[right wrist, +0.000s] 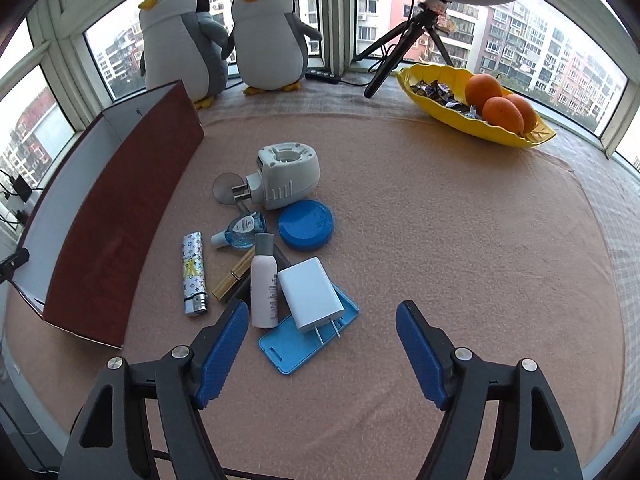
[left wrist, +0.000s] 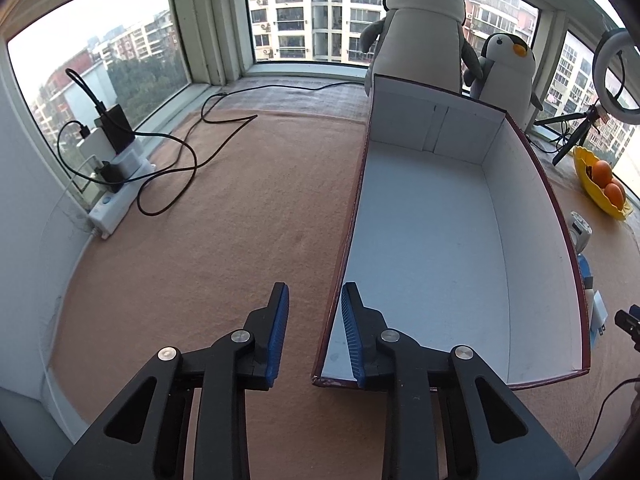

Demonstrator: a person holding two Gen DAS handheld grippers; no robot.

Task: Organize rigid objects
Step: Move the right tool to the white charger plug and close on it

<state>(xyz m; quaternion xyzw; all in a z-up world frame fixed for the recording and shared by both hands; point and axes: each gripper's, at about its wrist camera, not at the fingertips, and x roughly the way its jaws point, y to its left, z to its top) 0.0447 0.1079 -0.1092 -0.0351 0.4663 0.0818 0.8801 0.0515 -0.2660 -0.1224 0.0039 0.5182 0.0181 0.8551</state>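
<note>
1. The left gripper (left wrist: 314, 312) straddles the near left wall of the open cardboard box with dark red outside and white lining (left wrist: 536, 208). Its blue pads stand a little off the wall on either side, so it is released, not yet pinching.
2. The right gripper (right wrist: 320, 334) hangs with its jaws spread, holding nothing, just short of the pile of small things on the tan cloth (right wrist: 440, 220) beside the box.
3. Nearest its jaws lie the white plug-in charger block (right wrist: 310, 294), resting on a flat blue plastic case (right wrist: 280, 354), and a white bottle with a grey cap (right wrist: 264, 282).
4. Judgement: steady the box by its wall first, then bring the right gripper's jaws across the charger's narrow sides, clear of its 2 prongs.
5. A silver lighter with a printed monogram pattern (right wrist: 194, 274) lies nearby. No writing can be read on it, and the bottle's label is too small to make out.
</note>
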